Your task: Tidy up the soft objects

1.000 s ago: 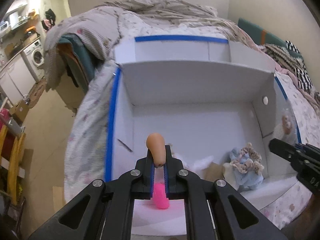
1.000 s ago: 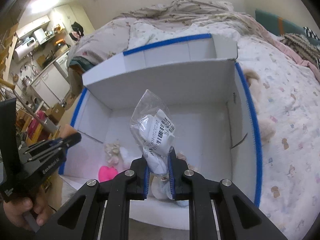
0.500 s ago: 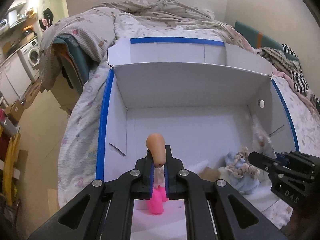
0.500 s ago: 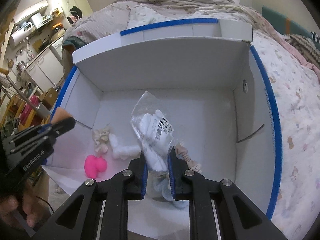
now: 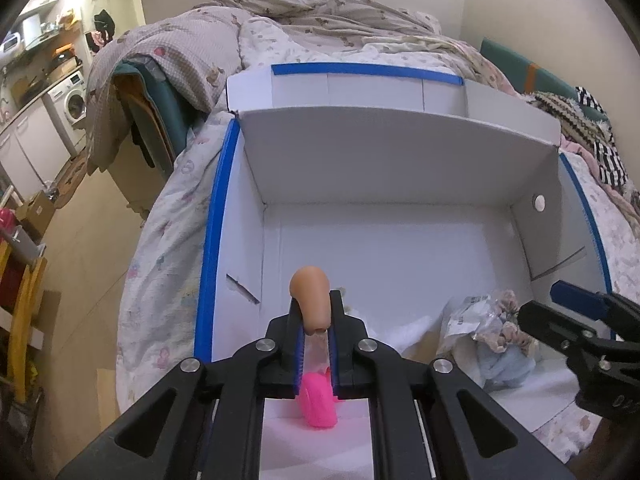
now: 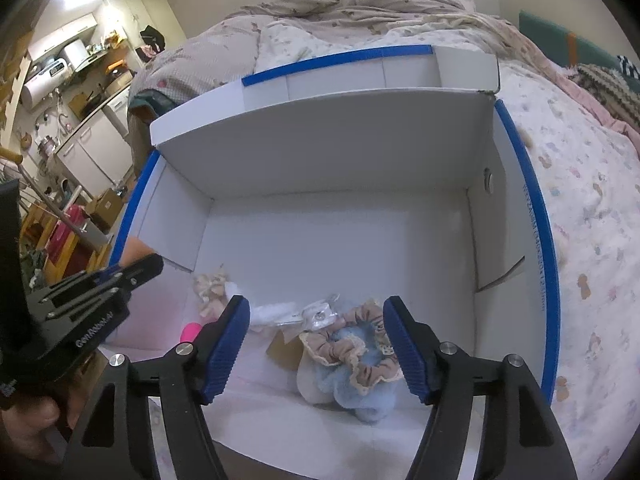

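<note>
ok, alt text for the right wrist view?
The right tool, its blue-padded jaws opening with nothing between them, hangs over a white cardboard box with blue-taped edges on a bed. Below lie a beige frilled scrunchie on a pale blue plush, a clear plastic packet and a bright pink soft toy; the left tool enters from the left.

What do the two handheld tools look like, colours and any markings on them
Both are matte black plastic frames with triangular cut-outs and round silver screws. The left tool and right tool carry ribbed blue pads on the inner faces of their fingers. White lettering is printed on each body, too blurred to read fully.
</note>
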Tool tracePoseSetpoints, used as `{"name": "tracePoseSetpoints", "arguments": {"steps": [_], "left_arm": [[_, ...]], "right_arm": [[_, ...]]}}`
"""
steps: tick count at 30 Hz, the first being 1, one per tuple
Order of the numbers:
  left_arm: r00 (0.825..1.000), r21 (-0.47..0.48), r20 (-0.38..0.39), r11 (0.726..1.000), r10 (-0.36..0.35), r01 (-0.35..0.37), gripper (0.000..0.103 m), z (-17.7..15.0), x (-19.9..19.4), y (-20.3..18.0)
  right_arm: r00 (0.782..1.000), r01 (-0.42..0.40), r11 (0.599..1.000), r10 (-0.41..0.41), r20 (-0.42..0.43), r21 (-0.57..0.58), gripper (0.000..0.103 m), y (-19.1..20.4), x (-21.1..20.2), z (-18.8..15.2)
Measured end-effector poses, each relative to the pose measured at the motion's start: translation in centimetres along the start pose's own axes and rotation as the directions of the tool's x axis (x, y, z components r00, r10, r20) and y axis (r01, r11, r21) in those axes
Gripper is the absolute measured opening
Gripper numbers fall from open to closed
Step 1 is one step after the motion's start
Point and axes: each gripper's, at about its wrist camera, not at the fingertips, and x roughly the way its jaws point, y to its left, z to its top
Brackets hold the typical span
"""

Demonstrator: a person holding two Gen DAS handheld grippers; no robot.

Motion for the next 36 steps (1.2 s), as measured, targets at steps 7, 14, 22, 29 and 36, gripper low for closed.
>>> {"name": "tracePoseSetpoints", "arguments": {"steps": [7, 14, 22, 29, 36], "left_arm": [[1.000, -0.015, -0.012, 1.000, 0.012, -0.012, 0.044, -0.2, 0.2, 0.4], [0.998, -0.110, 0.052, 0.993, -0.034, 0.040, 0.070, -0.1, -1.5, 1.5], [0.996, -0.087, 0.089, 0.996, -0.013, 0.021, 0.071, 0.0, -4.2, 1.7], [0.992, -0.089, 0.123, 0.996, 0.019, -0.008, 0.077, -1.5, -6.9, 2.6], [0.993, -0.127, 0.112, 0.992, 0.029, -0.015, 0.078, -4.1, -9.3, 3.8]], "right_arm": [[1.000, 0.001, 1.000, -0.001, 0.005, 0.009, 0.073, -0.1, -0.3, 0.0], [1.000, -0.012, 1.000, 0.011, 0.019, 0.028, 0.081, 0.0, -0.6, 0.1], [0.998, -0.002, 0.998, -0.003, 0.061, 0.070, 0.103, -0.1, -1.7, -0.3], [0.995, -0.007, 0.993, -0.005, 0.095, 0.122, 0.103, -0.7, -3.5, -1.3], [0.991, 0.032, 0.996, -0.042, 0.125, 0.084, 0.103, 0.1, -5.3, -2.6]]}}
